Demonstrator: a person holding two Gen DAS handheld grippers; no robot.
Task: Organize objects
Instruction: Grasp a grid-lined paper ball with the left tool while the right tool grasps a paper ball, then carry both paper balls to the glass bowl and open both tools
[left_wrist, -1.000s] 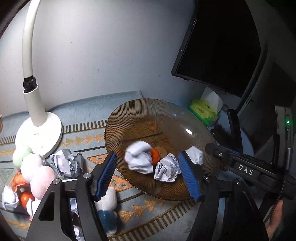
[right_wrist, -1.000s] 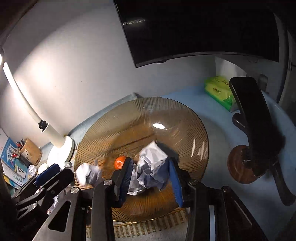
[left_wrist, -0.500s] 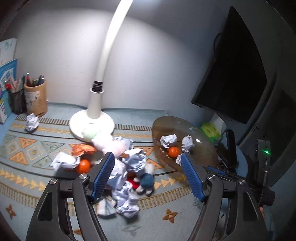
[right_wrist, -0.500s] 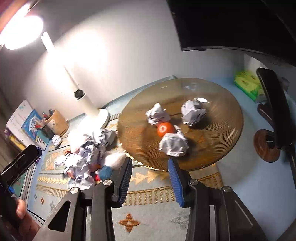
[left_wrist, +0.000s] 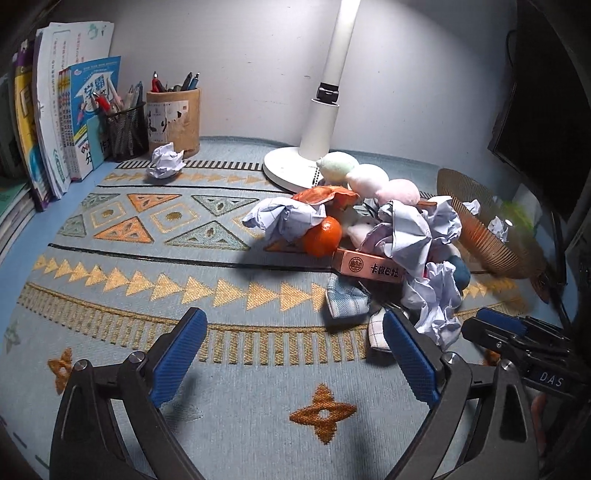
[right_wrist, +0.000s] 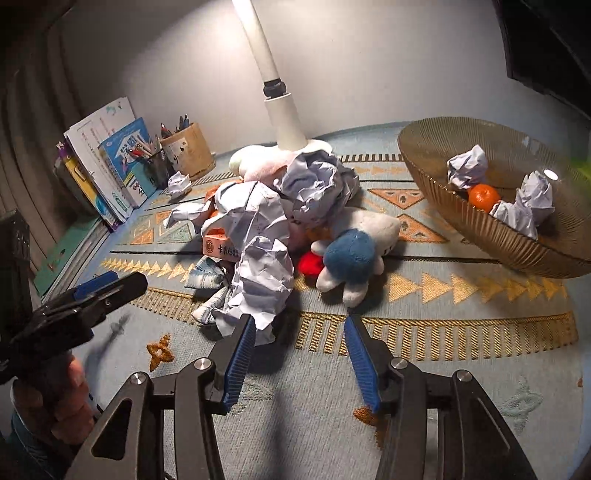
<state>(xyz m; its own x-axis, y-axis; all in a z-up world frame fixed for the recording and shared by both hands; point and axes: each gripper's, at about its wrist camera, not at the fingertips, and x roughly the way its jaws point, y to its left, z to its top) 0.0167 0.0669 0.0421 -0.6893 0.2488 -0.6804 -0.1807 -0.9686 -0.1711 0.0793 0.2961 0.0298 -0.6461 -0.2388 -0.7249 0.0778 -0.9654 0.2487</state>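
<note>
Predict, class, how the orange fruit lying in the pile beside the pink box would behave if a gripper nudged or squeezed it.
The orange fruit looks round and smooth, so a nudge would probably send it rolling across the flat mat. Crumpled paper rests against it and may shift. Its skin looks firm yet probably bruisable, so a gentle squeeze seems wise.

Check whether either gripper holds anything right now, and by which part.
Nothing is held. The left gripper and right gripper are both open over the patterned mat, their jaws just widened, nothing between them.
</note>
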